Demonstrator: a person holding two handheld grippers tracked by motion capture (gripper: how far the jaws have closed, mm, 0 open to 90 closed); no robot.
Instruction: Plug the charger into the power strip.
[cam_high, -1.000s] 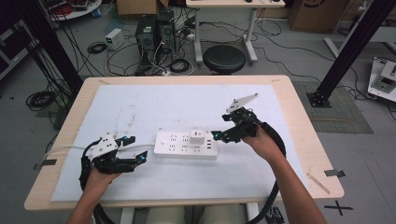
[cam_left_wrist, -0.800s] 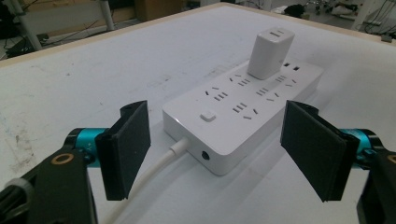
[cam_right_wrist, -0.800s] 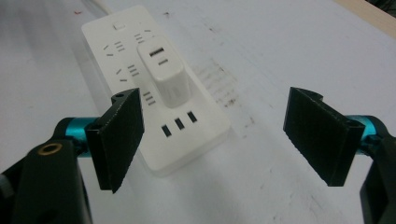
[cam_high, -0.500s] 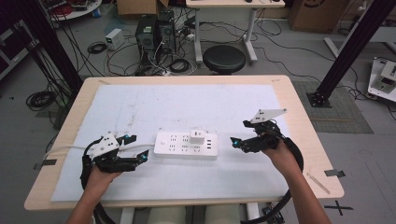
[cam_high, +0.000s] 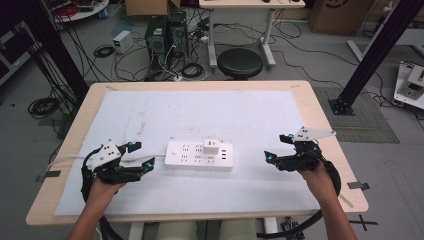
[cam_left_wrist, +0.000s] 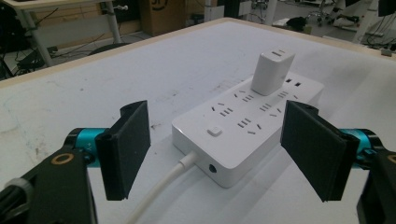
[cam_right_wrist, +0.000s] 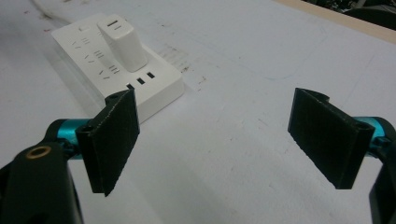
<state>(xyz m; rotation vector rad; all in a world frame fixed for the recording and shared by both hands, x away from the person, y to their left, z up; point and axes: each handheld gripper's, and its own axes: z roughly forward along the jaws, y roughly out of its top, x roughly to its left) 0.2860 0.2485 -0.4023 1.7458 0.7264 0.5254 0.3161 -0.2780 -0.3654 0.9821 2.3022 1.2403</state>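
My left hand-held gripper (cam_high: 142, 156) sits low over the desk (cam_high: 320, 117) at its near left, jaws spread with nothing between them. In the left gripper view they frame the near end of the strip (cam_left_wrist: 247, 126), whose white cable (cam_left_wrist: 163, 186) runs out toward me between them, untouched. My right hand-held gripper (cam_high: 277, 147) is at the near right of the desk, well apart from the strip's other end and pointing toward it. Its jaws have just been opening and now stand wide, with bare white mat (cam_right_wrist: 224, 140) between them and nothing held. The strip (cam_high: 200, 156) lies flat on the mat in the middle of the desk, between my two hand-held grippers. A white charger (cam_high: 210, 146) stands upright, plugged into its top face, nearer the right end. In the right gripper view that charger (cam_right_wrist: 122, 42) is beyond the left jaw.
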